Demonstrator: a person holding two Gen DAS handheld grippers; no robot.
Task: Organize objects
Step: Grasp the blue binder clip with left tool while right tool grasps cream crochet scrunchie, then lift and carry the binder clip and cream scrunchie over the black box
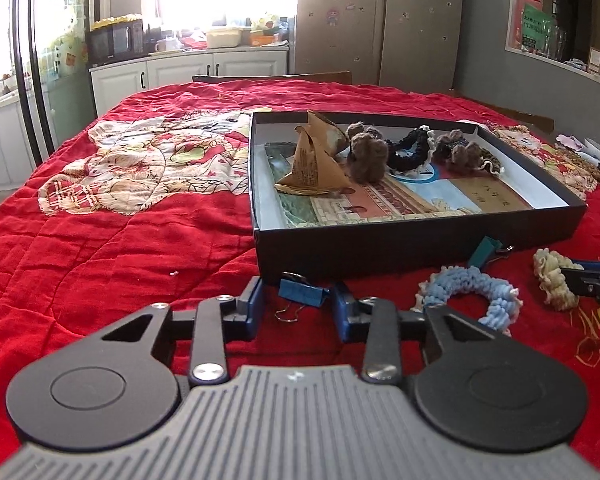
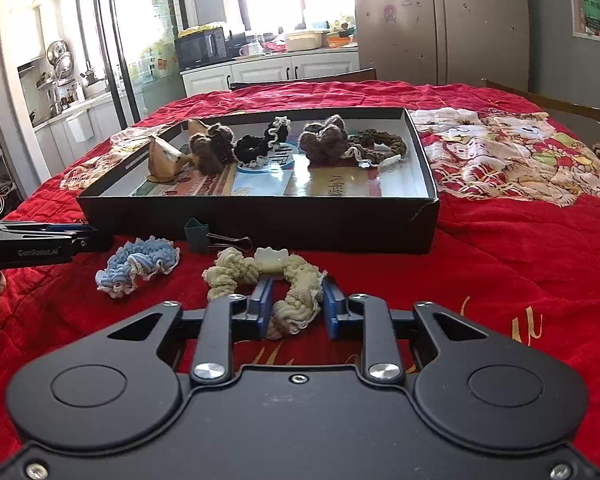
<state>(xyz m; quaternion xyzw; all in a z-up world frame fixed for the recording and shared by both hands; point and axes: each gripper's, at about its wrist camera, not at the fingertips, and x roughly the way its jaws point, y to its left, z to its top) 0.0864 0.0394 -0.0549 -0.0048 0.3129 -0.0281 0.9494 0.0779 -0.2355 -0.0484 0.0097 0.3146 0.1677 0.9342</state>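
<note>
Blue binder clip sits between left gripper jaws, not yet pinched — centre it first; right gripper jaws clamp cream scrunchie — lift straight into black box.

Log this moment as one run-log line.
left gripper: closing around blue clip | right gripper: shut on cream scrunchie | box: open, partly filled

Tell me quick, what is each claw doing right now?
Left gripper: jaws around the blue binder clip; pads look just off it, so open.
Right gripper: shut on the cream scrunchie.
</note>
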